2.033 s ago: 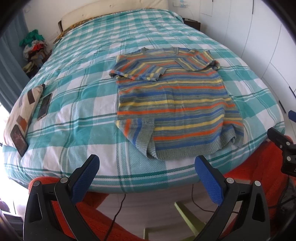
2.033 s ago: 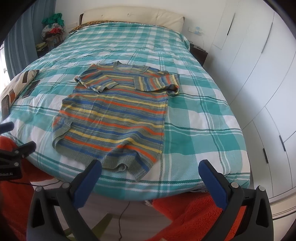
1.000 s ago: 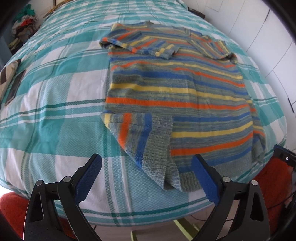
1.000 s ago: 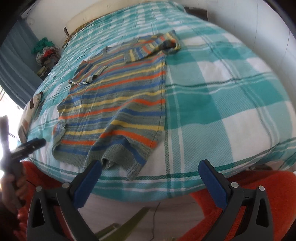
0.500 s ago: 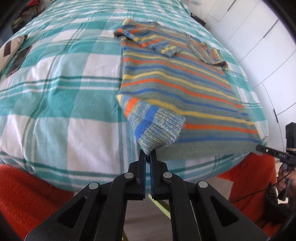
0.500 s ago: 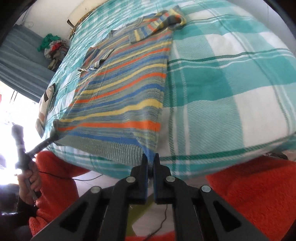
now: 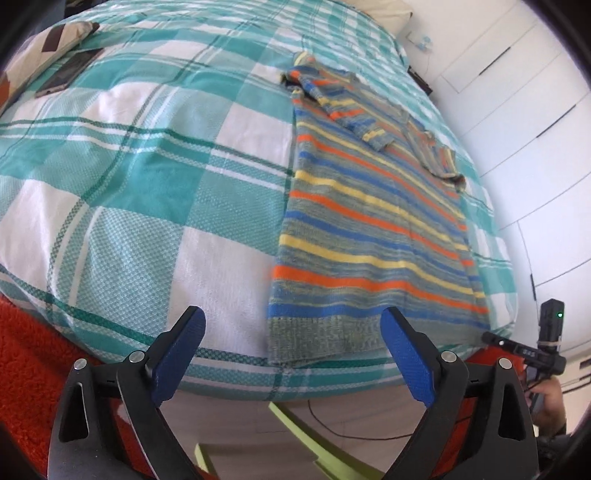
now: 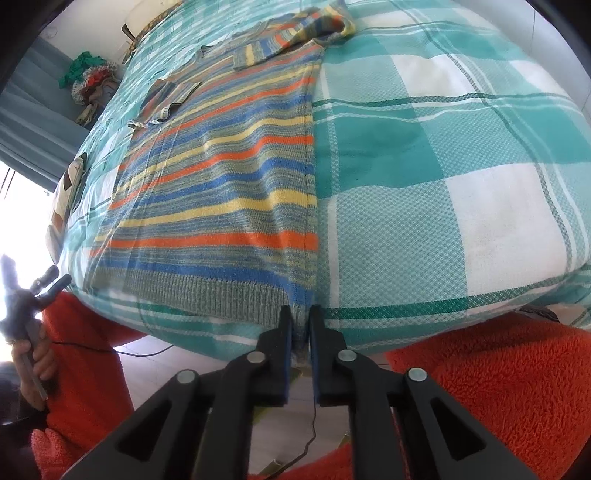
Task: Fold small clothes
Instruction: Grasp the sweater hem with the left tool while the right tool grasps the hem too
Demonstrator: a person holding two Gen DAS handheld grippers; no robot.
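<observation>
On my far left a patterned pillow (image 7: pixel 55 35) lies at the edge of the bed (image 7: pixel 147 177), with a dark phone (image 7: pixel 70 72) flat on the teal and white checked cover just beside it. My left gripper (image 7: pixel 291 354) hangs over the foot of the bed, tipped downward, its blue pads (image 7: pixel 177 356) spread wide and opening. Nothing sits between them; the near end of the cover and the bottom edge of the sweater show through the gap, but neither pad touches cloth.

The striped sweater (image 7: pixel 369 221) lies flat on the cover, toward the right side of the bed in my left view, its ribbed hem (image 7: pixel 325 334) at the foot edge and its neck end pointing to the headboard. Both short sleeves are folded in across the chest. The body is smooth, with grey, blue, yellow and orange bands running across it.

My right gripper (image 8: pixel 301 332) is at the sweater's near right corner (image 8: pixel 295 295), at the side seam where it meets the hem. Its jaws stand close together with only a narrow slot, and they are opening; a bit of the knit hangs in that slot. I cannot tell whether the pads press on it.

Right of the sweater the checked cover runs bare to the bed's edge. My orange fleece (image 8: pixel 480 387) shows below the mattress, and white cupboard doors (image 7: pixel 517 92) stand along the right wall.
</observation>
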